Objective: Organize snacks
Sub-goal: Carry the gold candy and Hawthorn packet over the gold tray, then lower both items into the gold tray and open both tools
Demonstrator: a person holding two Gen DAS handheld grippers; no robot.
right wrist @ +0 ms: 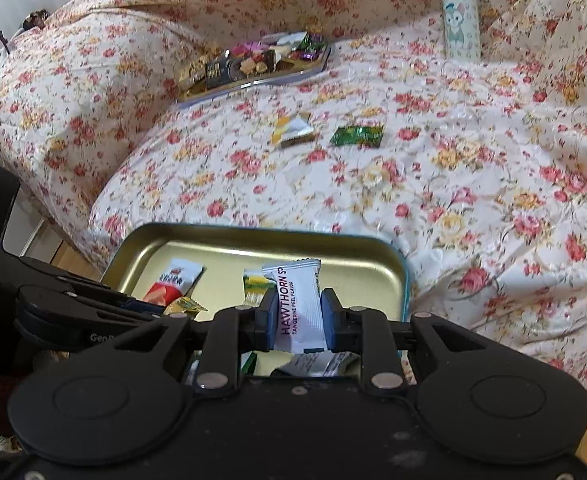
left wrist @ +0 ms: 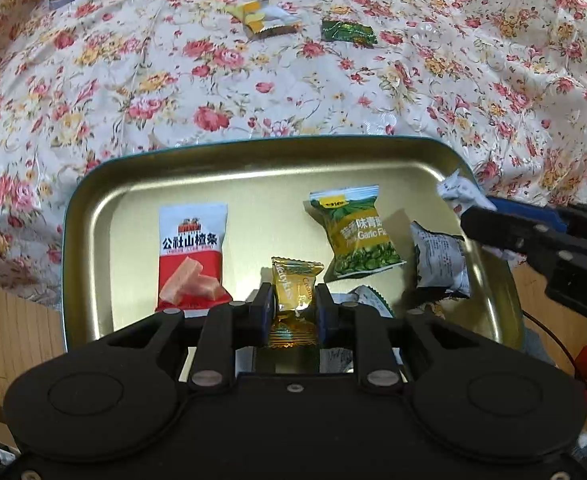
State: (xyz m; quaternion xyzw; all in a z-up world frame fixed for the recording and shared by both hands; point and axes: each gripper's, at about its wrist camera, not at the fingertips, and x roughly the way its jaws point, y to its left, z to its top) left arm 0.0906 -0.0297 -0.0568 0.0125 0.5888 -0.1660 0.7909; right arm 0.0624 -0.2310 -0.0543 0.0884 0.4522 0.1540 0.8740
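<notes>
- the left gripper [left wrist: 293,312] has its fingers pinching a gold candy [left wrist: 293,300] across the middle, above the gold tray [left wrist: 93,240].
- the right gripper [right wrist: 298,312] pinches a white hawthorn packet [right wrist: 299,304], also over the tray.
- both wrappers look light, crinkly and slippery (probably easy to crush), so a mid-body hold seems best.
- ahead of the fingers, a green packet [right wrist: 357,136] and a yellow-white packet [right wrist: 291,130] lie on the floral bed [right wrist: 493,200].
</notes>
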